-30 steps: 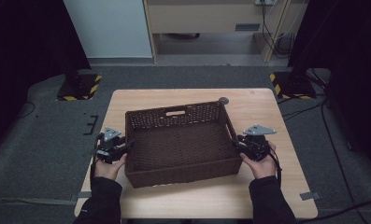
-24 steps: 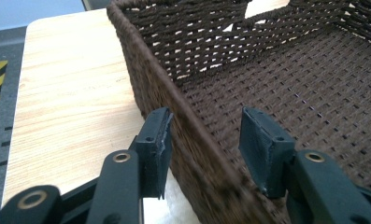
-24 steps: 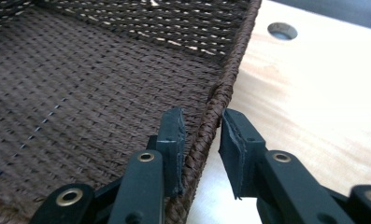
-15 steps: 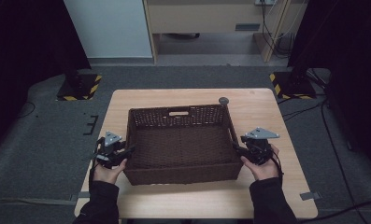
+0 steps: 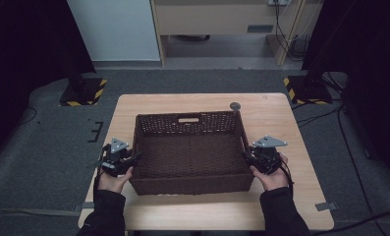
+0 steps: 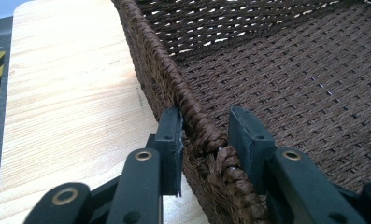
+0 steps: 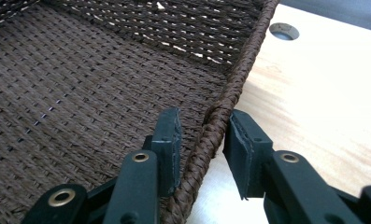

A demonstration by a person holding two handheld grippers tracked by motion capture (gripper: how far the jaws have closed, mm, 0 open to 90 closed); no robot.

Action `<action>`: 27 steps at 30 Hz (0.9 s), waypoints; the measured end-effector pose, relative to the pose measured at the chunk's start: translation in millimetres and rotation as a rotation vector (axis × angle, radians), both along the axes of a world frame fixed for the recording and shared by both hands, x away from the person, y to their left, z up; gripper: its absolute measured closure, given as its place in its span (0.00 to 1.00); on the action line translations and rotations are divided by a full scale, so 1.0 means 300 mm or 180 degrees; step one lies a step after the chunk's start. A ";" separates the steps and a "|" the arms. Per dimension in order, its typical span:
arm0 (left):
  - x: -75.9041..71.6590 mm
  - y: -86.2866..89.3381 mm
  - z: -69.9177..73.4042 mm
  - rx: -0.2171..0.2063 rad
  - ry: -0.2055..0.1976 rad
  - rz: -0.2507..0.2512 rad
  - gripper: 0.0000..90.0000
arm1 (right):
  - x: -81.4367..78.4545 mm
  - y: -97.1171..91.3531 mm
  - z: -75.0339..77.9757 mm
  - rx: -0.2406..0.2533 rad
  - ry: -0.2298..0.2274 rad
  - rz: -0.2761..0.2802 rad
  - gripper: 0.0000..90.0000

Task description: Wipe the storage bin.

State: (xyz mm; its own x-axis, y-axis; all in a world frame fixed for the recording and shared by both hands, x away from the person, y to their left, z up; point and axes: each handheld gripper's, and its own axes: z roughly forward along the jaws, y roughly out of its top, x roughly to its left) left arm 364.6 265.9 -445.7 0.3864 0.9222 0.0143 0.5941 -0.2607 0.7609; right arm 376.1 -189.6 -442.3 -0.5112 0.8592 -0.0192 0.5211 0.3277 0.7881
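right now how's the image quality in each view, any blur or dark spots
High view: table evenly lit, surroundings nearly black, image soft. Left gripper view: basket weave sharp, light glinting through the far wall's gaps. Right gripper view: weave crisp, bare wood bright, slightly washed out.

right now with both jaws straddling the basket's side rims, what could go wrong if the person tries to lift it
1. In the left gripper view, the outer jaw touches the basket rim but the inner one stands apart, having just been closing; a lift now could slip.
2. The right gripper jaws, which have also just been closing, sit with gaps on both sides of the rim, so that side may lag and tilt the basket.
3. The woven wall looks flexible and may bend under a pinch.
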 end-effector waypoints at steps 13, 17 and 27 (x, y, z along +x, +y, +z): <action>0.001 0.003 0.001 0.0053 0.0013 -0.0024 0.74 | -0.034 -0.024 0.034 0.0164 -0.0120 -0.0012 0.65; 0.006 0.006 0.003 0.0086 0.0030 -0.0040 0.74 | -0.036 -0.062 0.058 0.0262 -0.0184 -0.0108 0.62; 0.026 0.035 0.001 0.0006 0.0075 -0.0051 0.75 | -0.021 -0.138 0.044 0.0225 -0.0165 -0.0235 0.57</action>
